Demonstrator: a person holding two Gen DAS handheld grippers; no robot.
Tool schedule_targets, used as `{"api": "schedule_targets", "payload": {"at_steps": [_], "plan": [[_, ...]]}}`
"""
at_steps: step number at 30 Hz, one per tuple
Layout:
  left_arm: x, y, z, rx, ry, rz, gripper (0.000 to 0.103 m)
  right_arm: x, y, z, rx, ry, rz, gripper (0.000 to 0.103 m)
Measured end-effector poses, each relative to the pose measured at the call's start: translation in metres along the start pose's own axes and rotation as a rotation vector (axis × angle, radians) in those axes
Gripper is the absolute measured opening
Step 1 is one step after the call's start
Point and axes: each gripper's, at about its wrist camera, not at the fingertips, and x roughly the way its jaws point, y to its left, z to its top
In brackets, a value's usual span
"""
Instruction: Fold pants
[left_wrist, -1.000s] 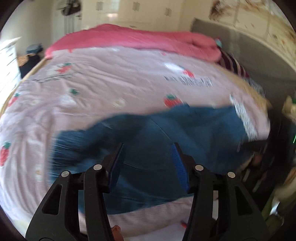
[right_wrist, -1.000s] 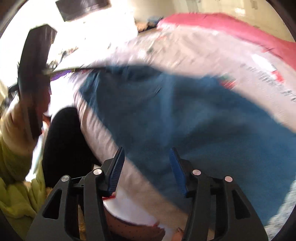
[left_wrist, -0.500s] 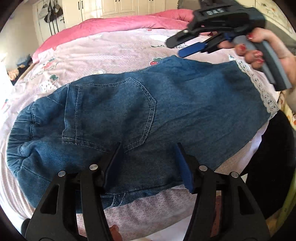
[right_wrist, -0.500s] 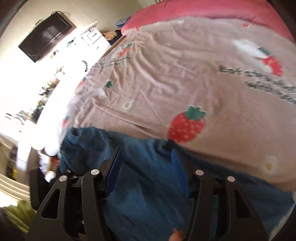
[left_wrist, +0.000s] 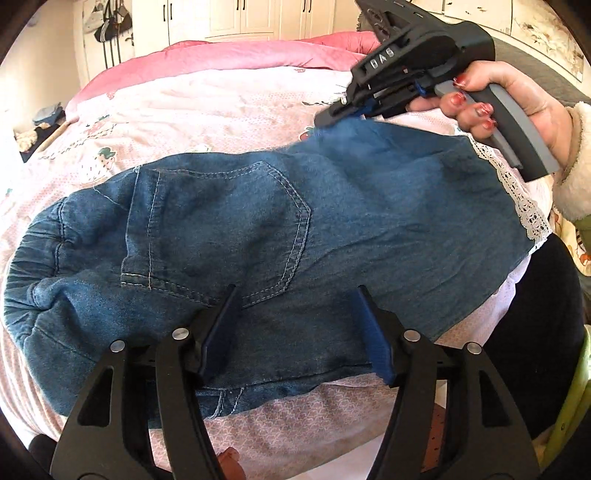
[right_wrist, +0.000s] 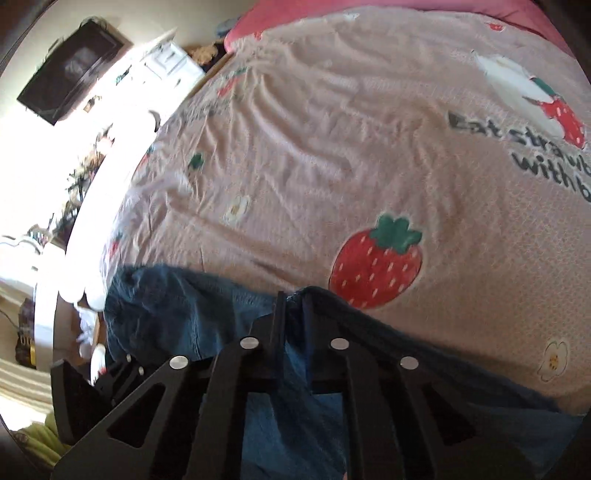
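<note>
Blue denim pants (left_wrist: 258, 240) lie flat across the pink strawberry bedspread (left_wrist: 207, 110), back pocket up, elastic waistband at the left. My left gripper (left_wrist: 295, 325) is open and hovers just above the near edge of the pants, below the pocket. My right gripper (right_wrist: 293, 299) is shut on the far edge of the pants (right_wrist: 177, 302), next to a printed strawberry. It also shows in the left wrist view (left_wrist: 332, 114), held by a hand at the far side of the pants.
A white lace trim (left_wrist: 524, 206) runs along the bedspread's right edge. A pink quilt (left_wrist: 221, 59) lies at the far end of the bed. A dark TV (right_wrist: 70, 70) and white drawers (right_wrist: 170, 59) stand by the wall.
My right gripper has come down onto the far edge of the pants and shut on the denim. My left gripper has stayed open over the near edge.
</note>
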Motion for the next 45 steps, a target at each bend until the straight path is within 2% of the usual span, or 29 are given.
{"api": "schedule_targets", "payload": {"at_steps": [3,10,15,16,18,19,20,22,23,25,27,30,33,35,39,43,45], "plan": [[0.0,0.003,0.0,-0.013,-0.008,-0.014,0.055,-0.006,-0.005,0.01,0.031,-0.059,0.019,0.005],[0.002,0.003,-0.001,-0.028,-0.01,-0.029,0.056,0.014,-0.022,0.019,0.027,-0.089,-0.1,0.0],[0.002,0.005,0.0,-0.034,-0.013,-0.036,0.057,-0.018,-0.033,0.01,0.033,-0.141,-0.037,0.002],[0.002,0.004,0.001,-0.034,-0.013,-0.037,0.058,-0.03,-0.033,0.005,0.014,-0.156,-0.048,0.005],[0.003,0.006,0.001,-0.033,-0.015,-0.038,0.059,-0.056,-0.035,-0.006,-0.019,-0.18,-0.083,0.037],[0.002,0.006,0.001,-0.033,-0.018,-0.042,0.06,-0.072,-0.039,-0.015,-0.022,-0.199,-0.101,0.043],[0.001,0.006,0.001,-0.037,-0.019,-0.049,0.061,-0.085,-0.044,-0.022,-0.018,-0.211,-0.116,0.047],[-0.004,0.007,0.004,-0.054,-0.028,-0.086,0.064,-0.105,-0.052,-0.035,-0.001,-0.228,-0.139,0.047],[-0.009,0.009,0.007,-0.079,-0.038,-0.126,0.064,-0.119,-0.059,-0.044,0.009,-0.245,-0.165,0.047],[-0.015,0.007,0.011,-0.097,-0.045,-0.153,0.064,-0.143,-0.072,-0.059,0.02,-0.27,-0.234,0.047],[-0.024,0.002,0.021,-0.089,-0.064,-0.148,0.065,-0.17,-0.09,-0.076,0.045,-0.295,-0.322,0.05],[-0.033,-0.009,0.043,-0.05,-0.089,-0.162,0.071,-0.192,-0.12,-0.097,0.121,-0.307,-0.386,0.057],[-0.025,-0.017,0.077,-0.03,-0.076,-0.18,0.079,-0.197,-0.147,-0.113,0.191,-0.296,-0.38,0.057],[-0.009,-0.018,0.106,-0.029,-0.061,-0.177,0.08,-0.195,-0.157,-0.121,0.224,-0.297,-0.353,0.057],[0.036,-0.018,0.147,-0.043,0.03,-0.186,0.08,-0.185,-0.168,-0.128,0.248,-0.288,-0.294,0.061],[0.074,-0.012,0.161,-0.06,0.106,-0.145,0.08,-0.174,-0.169,-0.126,0.225,-0.274,-0.265,0.061],[0.088,-0.006,0.162,-0.104,0.133,-0.153,0.08,-0.173,-0.169,-0.124,0.219,-0.279,-0.256,0.061]]}}
